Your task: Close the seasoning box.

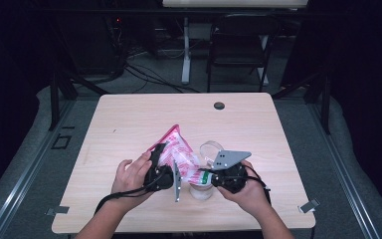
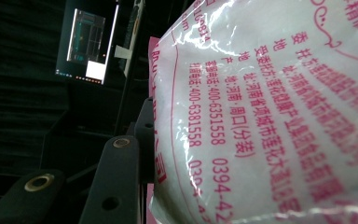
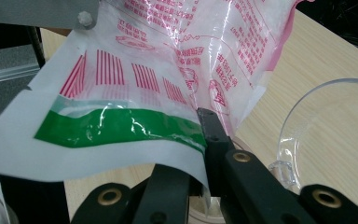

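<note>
Centrally, low in the high view: one plastic bag (image 1: 179, 152), white with pink print and a green band at one end, held up off the table (image 1: 129, 124) between two hand-held grippers. Left gripper (image 1: 160, 172), lower centre-left of that view: jaws partly apart and closed on the bulky body of the bag, which fills the right of the left gripper view (image 2: 270, 116). Right gripper (image 1: 214, 178), lower centre-right: jaws pinched tight on the flat, green-banded edge of the bag (image 3: 121, 126), seen at the middle of the right gripper view. Clear glass container (image 1: 206, 169), on the table just under and behind the bag's lower end; rim at the right edge of the right gripper view (image 3: 307, 121). Small dark disc (image 1: 219, 105), upper centre of the table.
</note>
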`<state>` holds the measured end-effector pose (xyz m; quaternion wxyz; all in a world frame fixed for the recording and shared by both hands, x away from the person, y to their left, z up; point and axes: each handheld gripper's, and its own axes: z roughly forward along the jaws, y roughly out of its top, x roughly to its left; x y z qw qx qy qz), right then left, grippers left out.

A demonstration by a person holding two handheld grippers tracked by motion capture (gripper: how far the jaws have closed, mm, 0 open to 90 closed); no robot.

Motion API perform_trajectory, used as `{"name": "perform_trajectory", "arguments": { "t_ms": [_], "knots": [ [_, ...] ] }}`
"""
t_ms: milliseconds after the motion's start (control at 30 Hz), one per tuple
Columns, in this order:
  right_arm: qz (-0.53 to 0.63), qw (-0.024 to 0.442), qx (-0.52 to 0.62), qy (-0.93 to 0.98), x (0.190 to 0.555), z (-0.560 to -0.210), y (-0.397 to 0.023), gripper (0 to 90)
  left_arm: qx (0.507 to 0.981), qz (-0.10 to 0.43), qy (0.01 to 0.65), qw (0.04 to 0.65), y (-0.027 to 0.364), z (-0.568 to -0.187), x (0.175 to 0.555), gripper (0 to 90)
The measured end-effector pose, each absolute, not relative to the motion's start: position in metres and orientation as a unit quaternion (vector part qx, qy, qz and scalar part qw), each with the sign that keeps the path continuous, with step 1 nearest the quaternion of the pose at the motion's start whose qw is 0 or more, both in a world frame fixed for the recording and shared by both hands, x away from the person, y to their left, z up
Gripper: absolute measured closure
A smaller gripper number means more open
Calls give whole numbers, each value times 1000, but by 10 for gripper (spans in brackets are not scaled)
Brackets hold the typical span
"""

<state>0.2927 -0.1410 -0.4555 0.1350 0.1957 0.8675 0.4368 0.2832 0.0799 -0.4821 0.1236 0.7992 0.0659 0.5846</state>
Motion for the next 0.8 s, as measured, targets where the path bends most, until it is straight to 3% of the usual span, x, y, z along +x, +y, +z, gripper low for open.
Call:
{"name": "perform_trajectory", "arguments": {
  "t_ms": [800],
  "knots": [
    [437,135,203,866,294,-458,-143,900,794,593,57,121,77,-480,282,626]
  ]
}}
